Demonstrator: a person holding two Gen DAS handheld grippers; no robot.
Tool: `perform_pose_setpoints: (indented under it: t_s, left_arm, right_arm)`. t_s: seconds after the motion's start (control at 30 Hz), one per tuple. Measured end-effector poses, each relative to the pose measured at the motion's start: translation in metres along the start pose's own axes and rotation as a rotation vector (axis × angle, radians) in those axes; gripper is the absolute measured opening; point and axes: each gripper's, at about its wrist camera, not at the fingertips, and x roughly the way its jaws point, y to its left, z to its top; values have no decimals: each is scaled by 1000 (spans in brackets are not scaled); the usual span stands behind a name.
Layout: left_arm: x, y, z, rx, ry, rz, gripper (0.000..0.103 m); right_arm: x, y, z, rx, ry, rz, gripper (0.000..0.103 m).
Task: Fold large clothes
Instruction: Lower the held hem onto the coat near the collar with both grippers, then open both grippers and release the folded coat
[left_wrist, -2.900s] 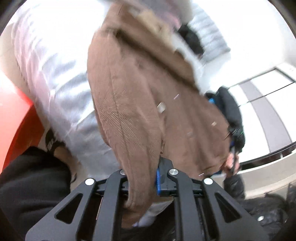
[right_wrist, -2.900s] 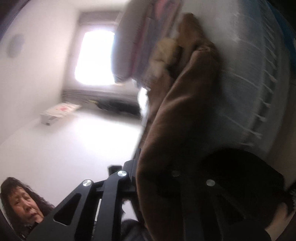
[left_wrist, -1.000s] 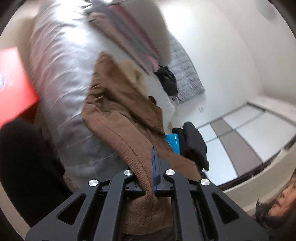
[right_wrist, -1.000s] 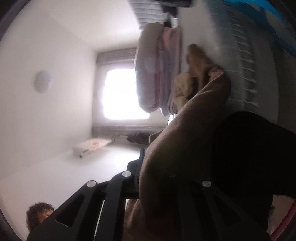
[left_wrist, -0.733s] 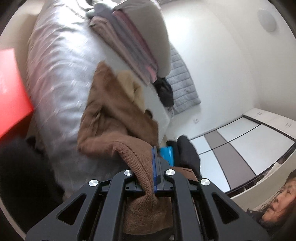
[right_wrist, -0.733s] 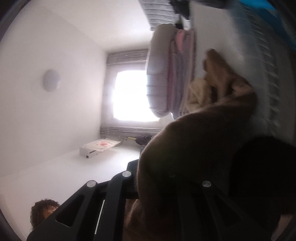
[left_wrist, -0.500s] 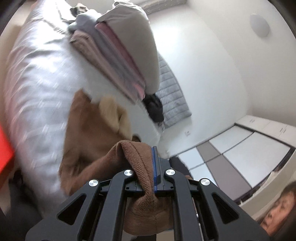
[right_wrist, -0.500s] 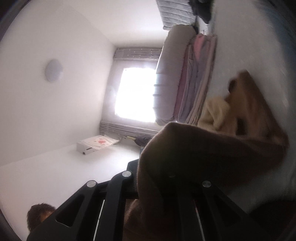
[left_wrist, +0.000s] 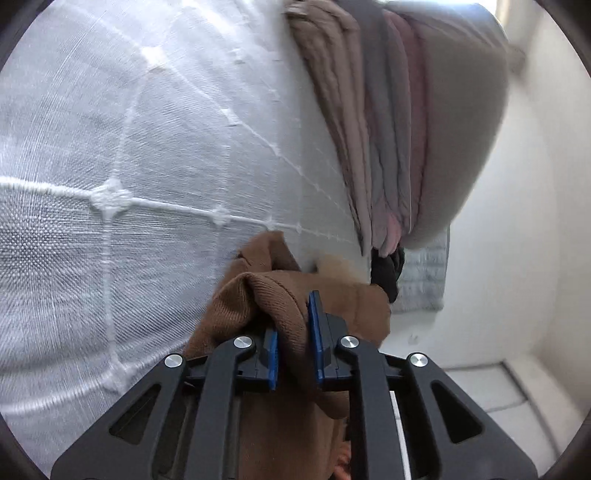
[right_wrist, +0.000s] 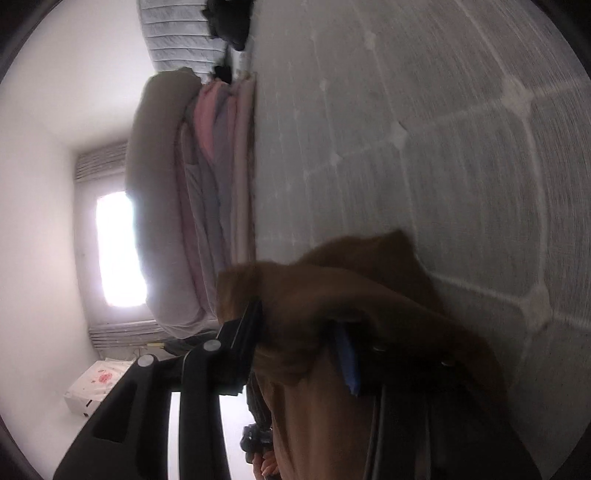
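A brown knitted garment (left_wrist: 280, 306) is seen bunched between the 2 blue pads of the left gripper (left_wrist: 293, 347), its ribbed fold rising just ahead of the fingertips and the rest hanging down behind the black linkage. The left jaws have just been opening by a small amount; the pads stand a little apart with the cloth filling the gap and touching both, so the fold is judged to be gripped loosely. The same brown garment (right_wrist: 332, 295) is draped across the right gripper (right_wrist: 299, 343), whose jaws have just been opening as well; a clear gap is visible between its dark left finger and its blue pad (right_wrist: 347, 362), the cloth lies in that gap (blurred and in shadow), and no squeeze on it can be made out.

Ahead of and beside both grippers a white quilted bedspread (left_wrist: 129, 166) is spread, and the far end of the garment rests on it. Further ahead of the left gripper, to its right, a stack of folded bedding (left_wrist: 399, 129) in pink, grey and beige is lying on the bedspread. Just beyond the left fingertips, a dark item (left_wrist: 386, 273) is seen at the edge of the stack. A bright window (right_wrist: 118, 251) is visible to the left of the right gripper.
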Motion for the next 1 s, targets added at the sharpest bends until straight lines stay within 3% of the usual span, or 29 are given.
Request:
perform_pose_setpoints:
  t_s: [0.07, 0.17, 0.3, 0.47, 0.53, 0.63, 0.73, 0.87, 0.9, 1.0]
  left_arm:
    - [-5, -12, 3, 36, -2, -19, 14]
    - [-16, -28, 3, 62, -27, -83, 27]
    - [-20, -38, 10, 82, -100, -130, 43]
    - [-35, -46, 18, 97, -210, -136, 50]
    - [-49, -57, 21, 149, -258, -99, 52]
    - [-71, -64, 17, 213, -264, -76, 53]
    - [-81, -65, -2, 301, -225, -3, 53]
    - [-99, -49, -41, 399, -174, 163, 56]
    - [-102, -41, -53, 406, -156, 220, 56]
    - [-101, -26, -69, 422, -96, 276, 56]
  right_arm:
    - [-11, 3, 1, 1, 3, 81, 58]
    - [-26, 16, -1, -65, -51, 88, 67]
    - [-33, 33, -3, -121, -62, 111, 72]
    - [-16, 56, -4, -178, -41, 58, 73]
    - [-8, 51, -4, -192, -44, 2, 73]
    - [-23, 45, -17, -234, -74, -32, 73]
    - [-51, 56, -39, -387, -118, -108, 73]
    - [-100, 59, -68, -604, -231, -224, 80]
    - [-105, 58, -73, -633, -243, -245, 80]
    - [-113, 43, -85, -698, -212, -300, 80]
